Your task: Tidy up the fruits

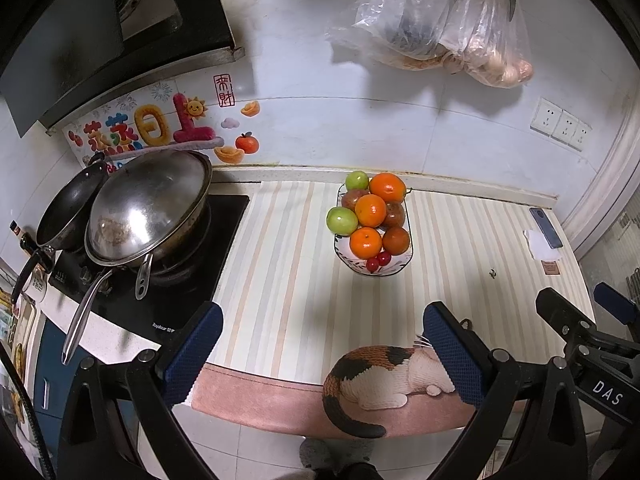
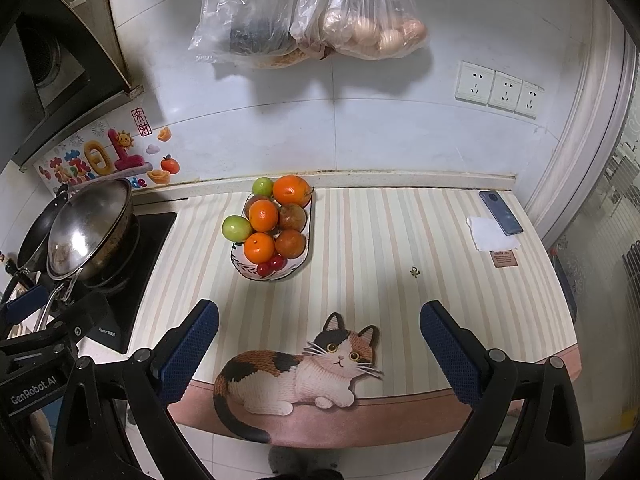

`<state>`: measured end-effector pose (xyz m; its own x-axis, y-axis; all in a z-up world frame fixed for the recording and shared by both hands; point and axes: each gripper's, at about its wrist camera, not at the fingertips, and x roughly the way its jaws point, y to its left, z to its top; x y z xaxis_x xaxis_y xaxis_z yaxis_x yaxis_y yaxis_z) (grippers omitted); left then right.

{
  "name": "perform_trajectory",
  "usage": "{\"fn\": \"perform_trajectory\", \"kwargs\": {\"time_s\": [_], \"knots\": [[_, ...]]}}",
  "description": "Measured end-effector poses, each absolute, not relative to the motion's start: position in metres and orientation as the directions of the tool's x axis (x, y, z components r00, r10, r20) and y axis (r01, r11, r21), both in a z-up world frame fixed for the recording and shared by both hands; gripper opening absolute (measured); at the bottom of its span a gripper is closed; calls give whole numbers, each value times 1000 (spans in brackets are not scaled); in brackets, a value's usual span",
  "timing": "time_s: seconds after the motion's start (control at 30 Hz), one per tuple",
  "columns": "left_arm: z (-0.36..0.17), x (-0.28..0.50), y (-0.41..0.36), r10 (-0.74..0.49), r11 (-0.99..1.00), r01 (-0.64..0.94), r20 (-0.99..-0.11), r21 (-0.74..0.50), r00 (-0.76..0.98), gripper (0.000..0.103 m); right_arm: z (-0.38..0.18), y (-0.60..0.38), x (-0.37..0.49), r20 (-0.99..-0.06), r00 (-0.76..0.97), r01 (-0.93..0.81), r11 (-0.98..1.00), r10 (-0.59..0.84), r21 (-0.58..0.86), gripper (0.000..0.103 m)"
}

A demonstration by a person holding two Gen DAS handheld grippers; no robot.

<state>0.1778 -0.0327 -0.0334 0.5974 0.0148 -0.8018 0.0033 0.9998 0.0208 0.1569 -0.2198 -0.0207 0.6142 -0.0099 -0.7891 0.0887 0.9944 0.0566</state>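
Observation:
An oval patterned dish (image 1: 394, 270) (image 2: 298, 266) stands on the striped counter mat, piled with fruit: oranges (image 1: 370, 211) (image 2: 263, 216), green apples (image 1: 341, 220) (image 2: 235, 228), dark brownish fruits (image 1: 396, 241) (image 2: 291, 243) and small red cherries (image 1: 378, 261) (image 2: 270, 265). My left gripper (image 1: 324, 324) is open and empty, back from the dish near the counter's front edge. My right gripper (image 2: 320, 320) is open and empty, also at the front edge, with the dish ahead and to its left. The right gripper's body shows at the right of the left wrist view.
A stove (image 1: 168, 280) with a lidded wok (image 1: 148, 208) and a black pan (image 1: 68, 208) stands to the left. A phone (image 2: 501, 212), white paper (image 2: 492, 234) and small card (image 2: 503, 258) lie far right. Plastic bags (image 2: 312, 12) hang on the wall. A cat picture (image 2: 296, 368) marks the mat's front.

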Motion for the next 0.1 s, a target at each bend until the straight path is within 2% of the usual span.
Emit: {"fn": "perform_trajectory", "kwargs": {"time_s": [0.1], "knots": [[-33, 176, -31, 19, 1000, -2, -799, 22, 601, 103, -21, -220, 157, -789, 615, 89, 994, -10, 57, 103]]}}
